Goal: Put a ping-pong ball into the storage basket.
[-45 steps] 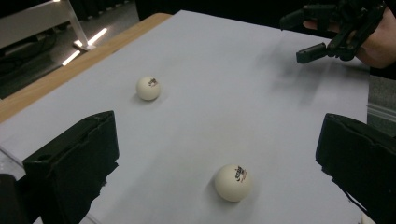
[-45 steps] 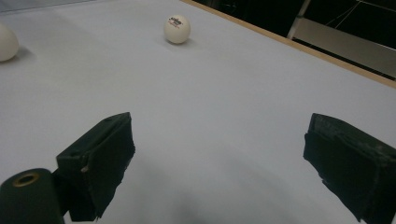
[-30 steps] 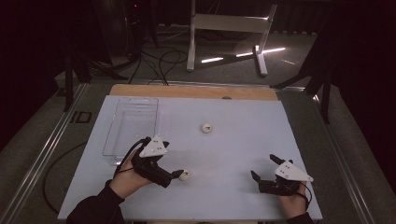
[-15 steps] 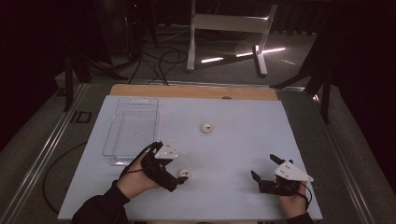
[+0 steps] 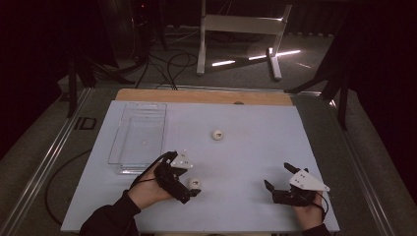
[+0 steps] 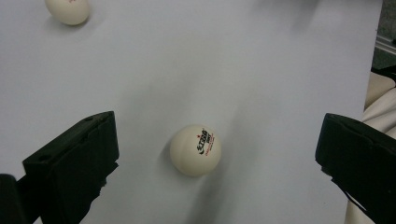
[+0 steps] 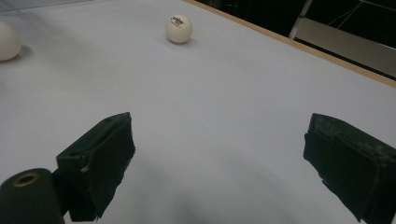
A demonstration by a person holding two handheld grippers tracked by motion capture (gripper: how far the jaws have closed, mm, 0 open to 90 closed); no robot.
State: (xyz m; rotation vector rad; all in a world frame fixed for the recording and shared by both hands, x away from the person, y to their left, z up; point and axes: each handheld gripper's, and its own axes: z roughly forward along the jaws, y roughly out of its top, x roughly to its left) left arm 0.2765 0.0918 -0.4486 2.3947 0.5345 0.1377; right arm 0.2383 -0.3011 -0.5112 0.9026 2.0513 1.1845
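A small white table-tennis ball with red and black print (image 6: pixel 195 150) lay on the pale blue table top (image 5: pixel 246 147), at the near left part, between the wide-open jaws of the left gripper (image 5: pixel 189 189), touching neither jaw. A second white ball (image 5: pixel 217 134) sat farther off toward the middle of the table. A clear plastic tray (image 5: pixel 140 137) stood at the left. The right gripper (image 5: pixel 278 178) rested at the near right, jaws spread wide, holding nothing.
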